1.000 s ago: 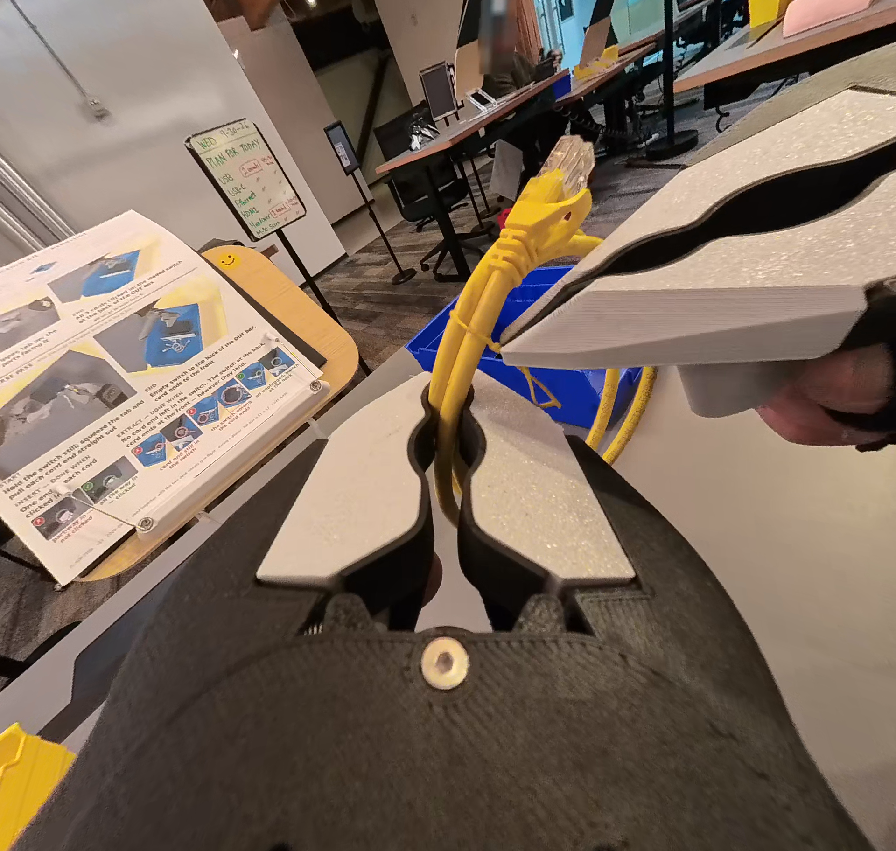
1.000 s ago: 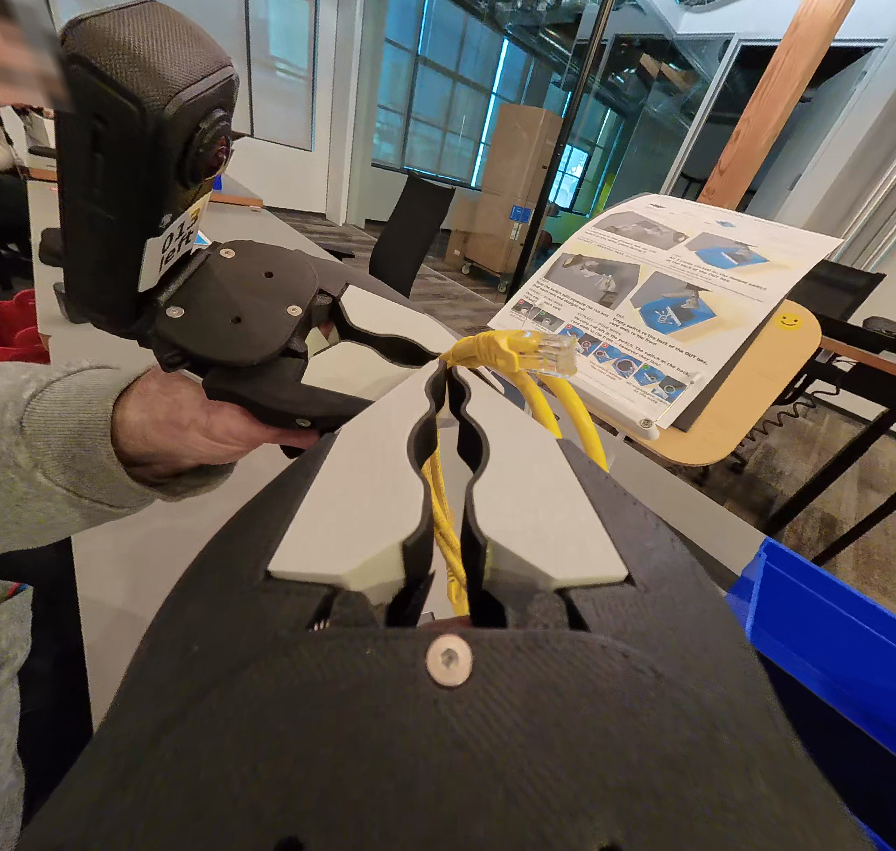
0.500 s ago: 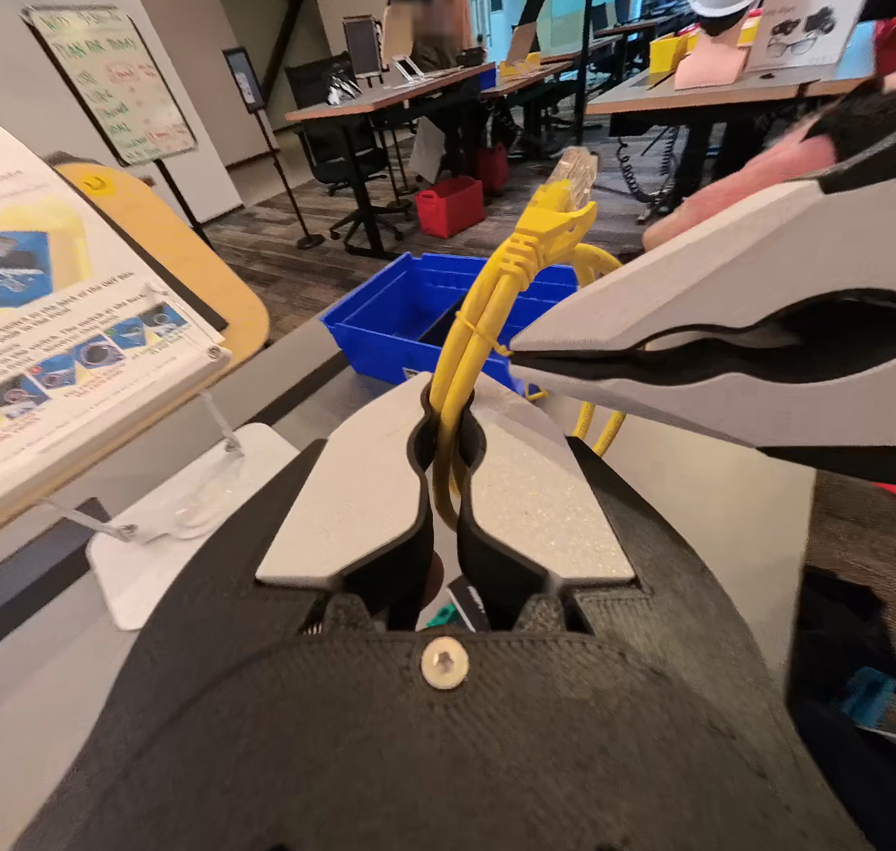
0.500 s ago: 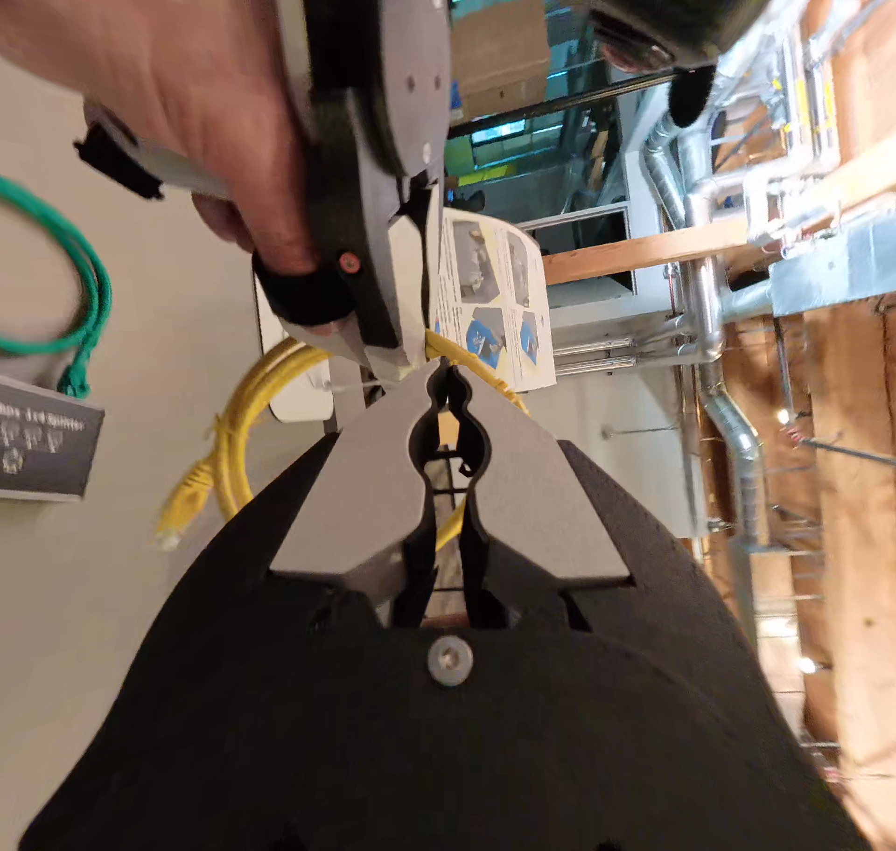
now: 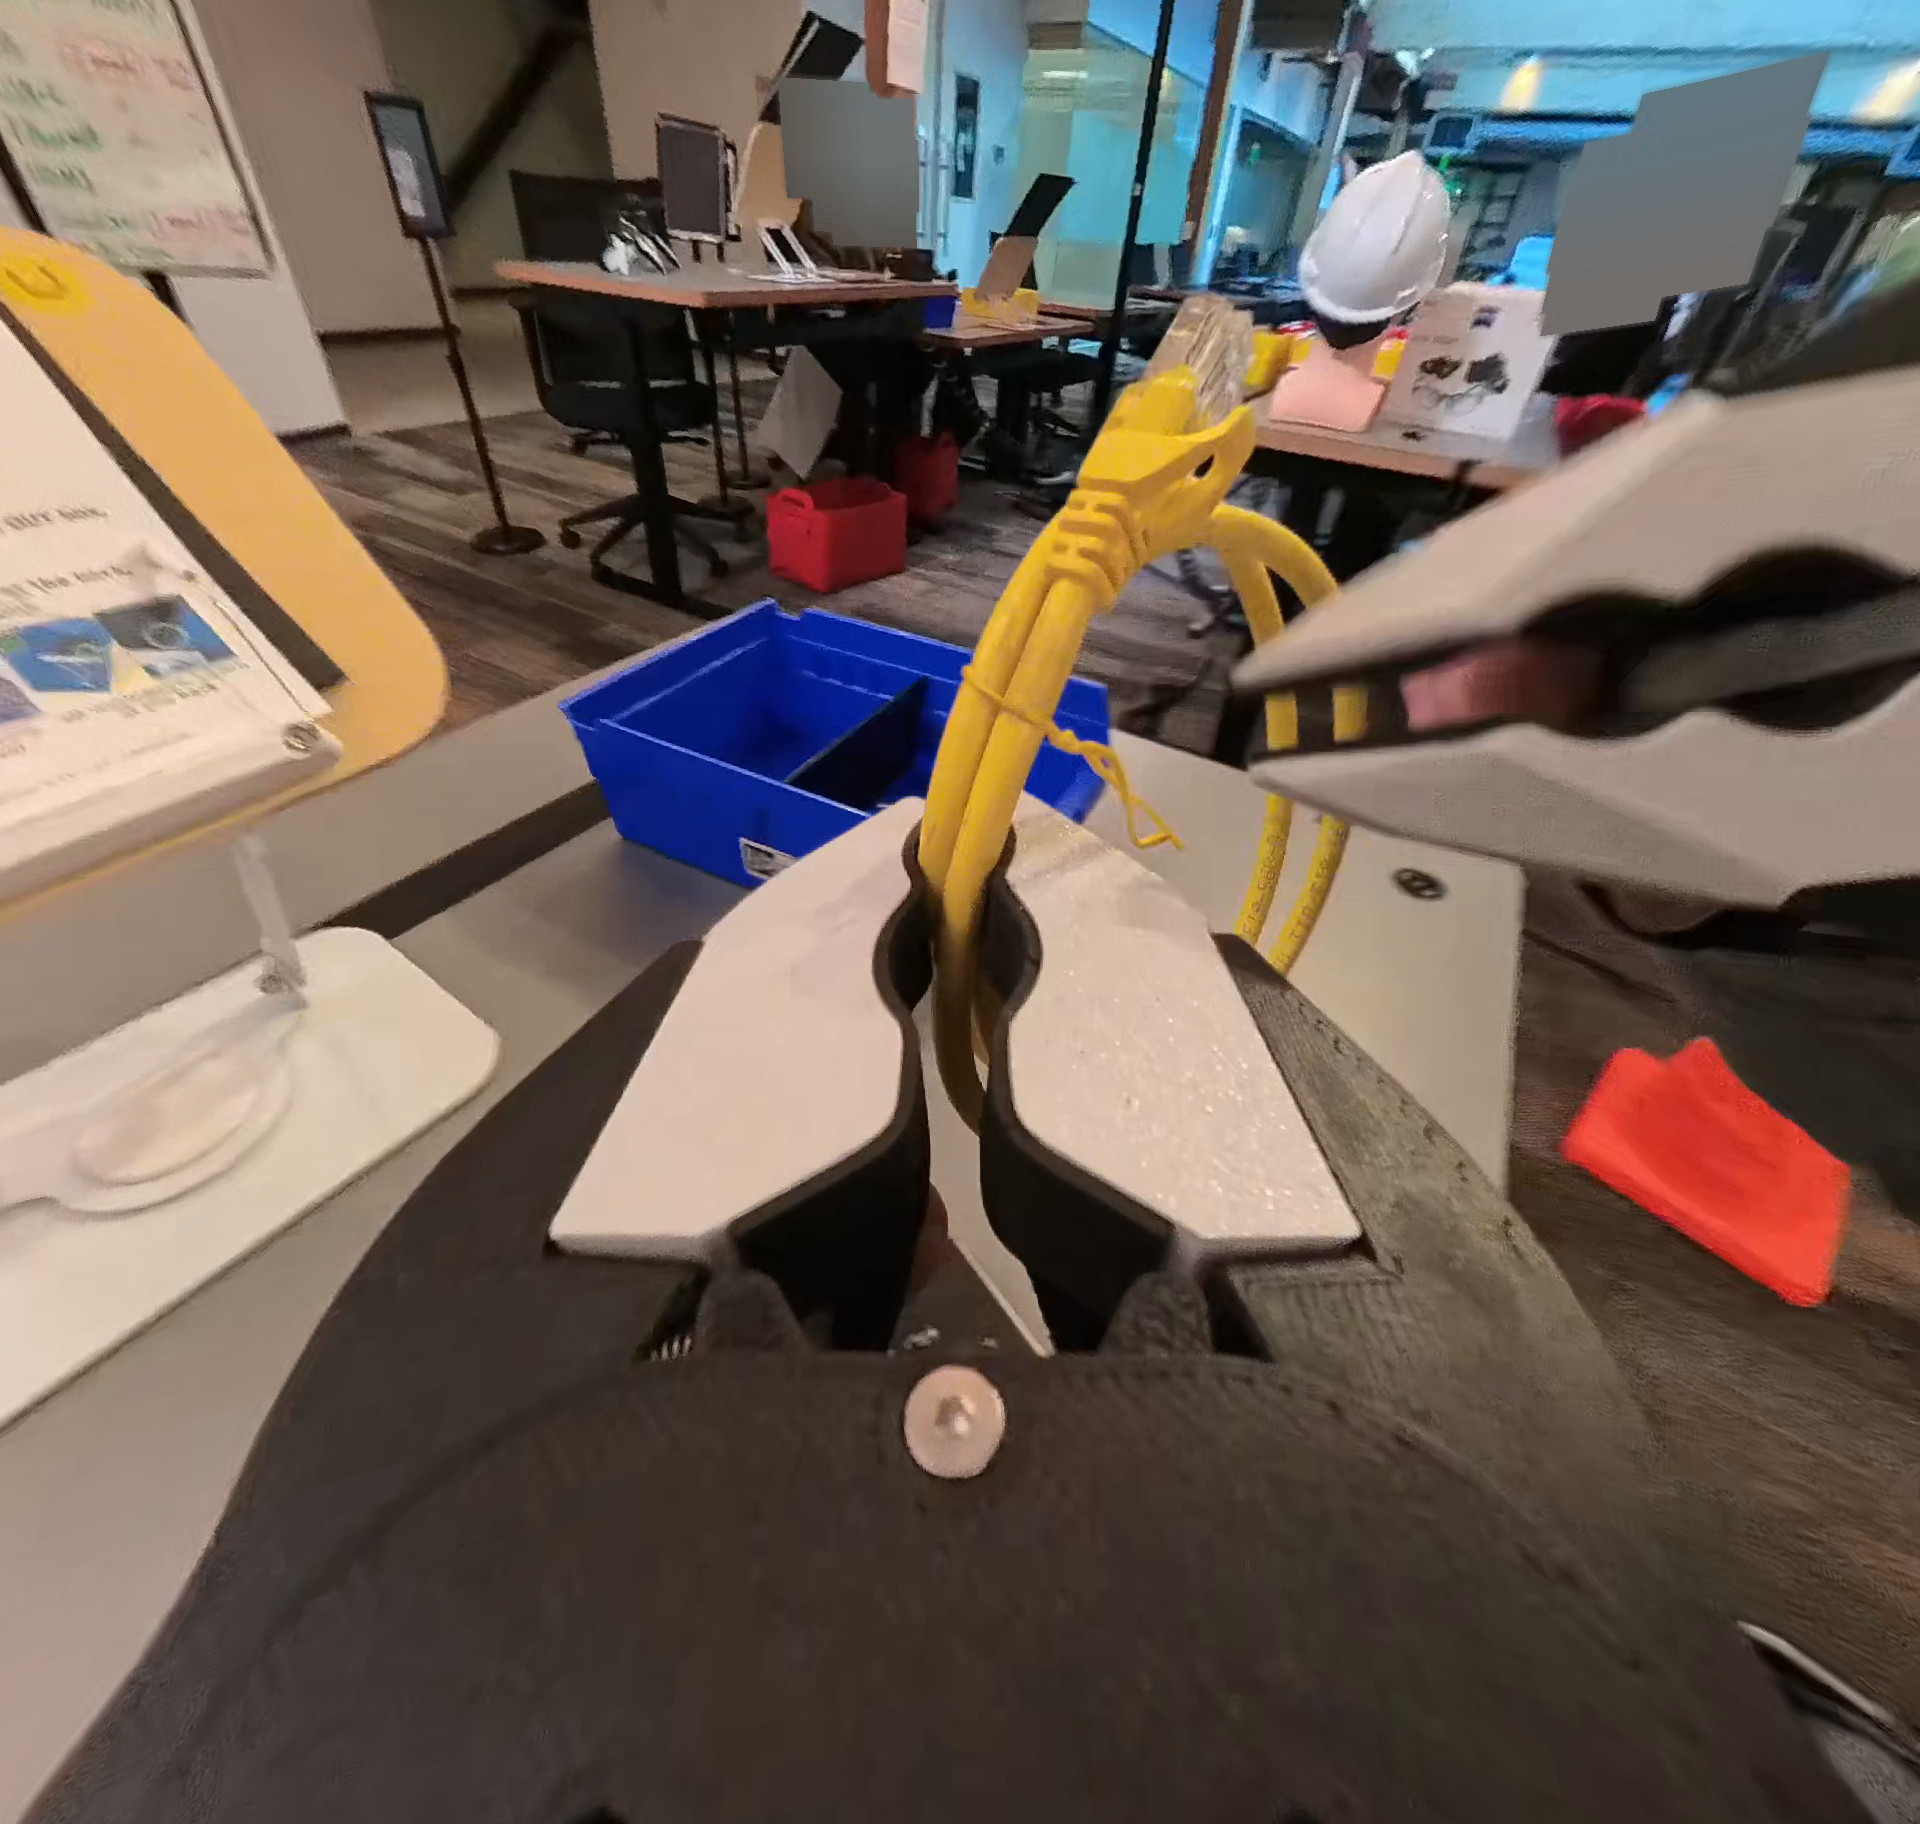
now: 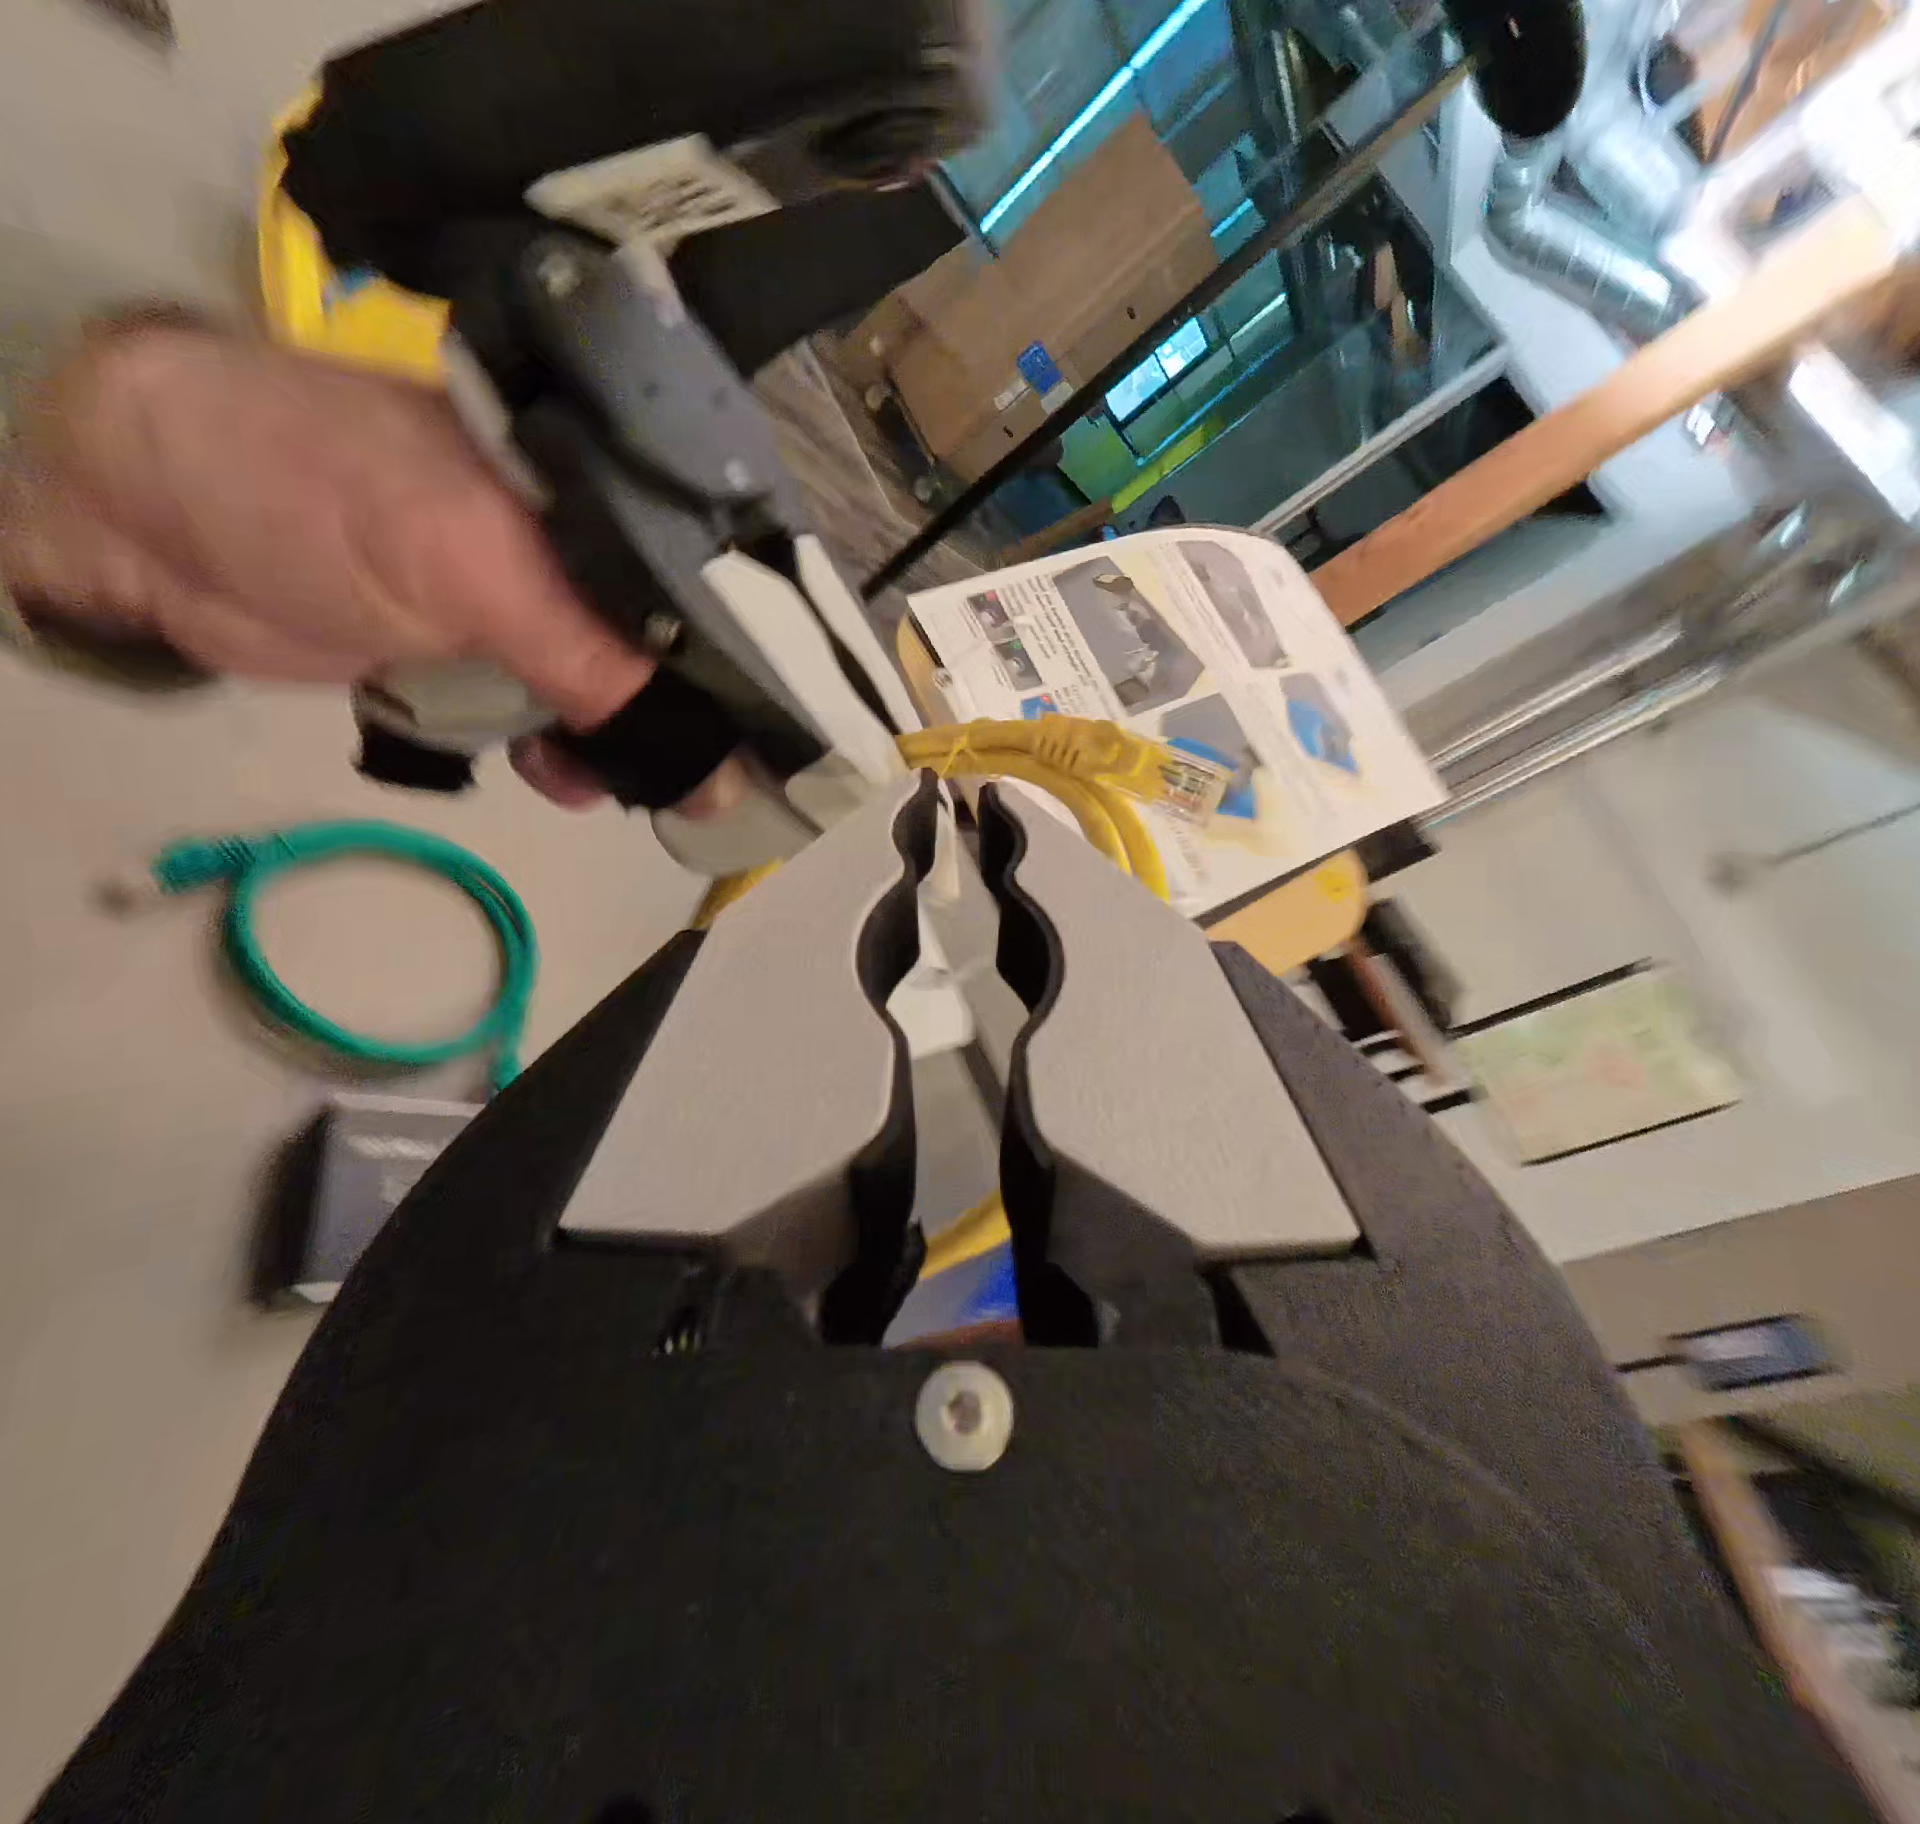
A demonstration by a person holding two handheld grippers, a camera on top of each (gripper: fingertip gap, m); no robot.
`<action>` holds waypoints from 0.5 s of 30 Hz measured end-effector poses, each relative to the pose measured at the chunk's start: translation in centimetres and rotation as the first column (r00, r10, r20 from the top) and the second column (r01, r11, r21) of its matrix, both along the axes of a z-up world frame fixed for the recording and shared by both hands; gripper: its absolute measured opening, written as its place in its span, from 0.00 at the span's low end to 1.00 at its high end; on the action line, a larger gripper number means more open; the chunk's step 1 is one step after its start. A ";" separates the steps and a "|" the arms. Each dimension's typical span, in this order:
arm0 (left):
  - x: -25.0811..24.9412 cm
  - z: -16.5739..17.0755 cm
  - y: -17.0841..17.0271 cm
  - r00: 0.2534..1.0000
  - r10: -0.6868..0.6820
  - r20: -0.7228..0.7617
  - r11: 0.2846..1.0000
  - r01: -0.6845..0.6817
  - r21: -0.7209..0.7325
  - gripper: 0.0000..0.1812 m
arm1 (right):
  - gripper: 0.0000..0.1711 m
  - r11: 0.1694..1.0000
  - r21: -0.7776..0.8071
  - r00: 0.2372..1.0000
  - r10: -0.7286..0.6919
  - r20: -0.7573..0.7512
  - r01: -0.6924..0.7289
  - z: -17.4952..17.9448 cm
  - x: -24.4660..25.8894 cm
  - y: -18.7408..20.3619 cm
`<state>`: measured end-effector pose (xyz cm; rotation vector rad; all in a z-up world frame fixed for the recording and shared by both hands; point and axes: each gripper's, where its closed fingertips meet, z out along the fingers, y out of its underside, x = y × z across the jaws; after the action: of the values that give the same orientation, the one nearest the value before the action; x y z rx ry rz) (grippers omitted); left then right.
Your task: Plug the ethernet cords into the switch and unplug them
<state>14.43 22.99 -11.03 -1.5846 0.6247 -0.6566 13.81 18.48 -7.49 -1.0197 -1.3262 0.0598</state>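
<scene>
My left gripper (image 5: pixel 961 839) is shut on a doubled yellow ethernet cord (image 5: pixel 1013 694), held above the table with its clear plug (image 5: pixel 1200 356) pointing up. The rest of the cord loops down behind. My right gripper (image 6: pixel 951 798) is slightly open and empty, its tips just short of the yellow cord (image 6: pixel 1039 746) and beside the left gripper (image 6: pixel 665 548) and the hand holding it. It also shows in the left wrist view (image 5: pixel 1247 714), to the right of the cord. A green ethernet cord (image 6: pixel 384 943) lies coiled on the table by the dark switch (image 6: pixel 353 1203).
A blue divided bin (image 5: pixel 790 725) sits at the table's far edge. An instruction sheet (image 5: pixel 125 631) on a stand with a white base (image 5: pixel 208 1099) is at the left. A red object (image 5: pixel 1714 1172) lies off the right side. Desks and chairs fill the room behind.
My right gripper has let go of the yellow cord, opened a little and rolled sideways. My left gripper kept its hold and swung to the right.
</scene>
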 end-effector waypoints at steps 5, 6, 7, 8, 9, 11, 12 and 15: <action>-0.2 1.1 0.0 0.993 0.094 -0.075 0.984 -0.081 0.159 0.02 | 0.09 0.964 -0.257 0.977 0.006 -0.213 -0.062 -0.3 -0.8 0.5; 0.0 1.1 0.0 0.992 0.099 -0.084 0.982 -0.083 0.170 0.02 | 0.08 0.951 -0.297 0.969 0.013 -0.245 -0.088 -0.4 -1.0 0.5; 0.1 1.1 0.0 0.990 0.103 -0.092 0.980 -0.085 0.179 0.02 | 0.06 0.937 -0.331 0.960 0.011 -0.281 -0.108 -0.3 -1.0 0.6; 0.2 1.0 0.0 0.989 0.109 -0.096 0.978 -0.090 0.189 0.02 | 0.03 0.924 -0.365 0.950 -0.005 -0.312 -0.114 -0.3 -1.0 1.0; 0.3 1.0 0.1 0.988 0.114 -0.100 0.976 -0.093 0.197 0.02 | 0.01 0.909 -0.395 0.943 -0.004 -0.332 -0.135 -0.4 -1.0 1.1; 0.4 1.0 0.0 0.989 0.110 -0.102 0.975 -0.087 0.202 0.03 | 0.00 0.880 -0.434 0.924 0.014 -0.383 -0.193 -0.4 -1.2 0.9; 0.4 1.0 0.1 0.988 0.112 -0.104 0.975 -0.089 0.204 0.02 | 0.00 0.871 -0.443 0.916 0.018 -0.400 -0.211 -0.4 -1.2 0.9; 0.5 1.0 0.1 0.989 0.106 -0.102 0.978 -0.086 0.189 0.03 | 0.00 0.869 -0.433 0.897 0.029 -0.442 -0.242 0.1 -1.0 0.8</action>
<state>14.89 23.08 -10.02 -1.4751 0.6675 -0.4279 12.83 19.29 -7.43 -1.2362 -0.9921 0.7182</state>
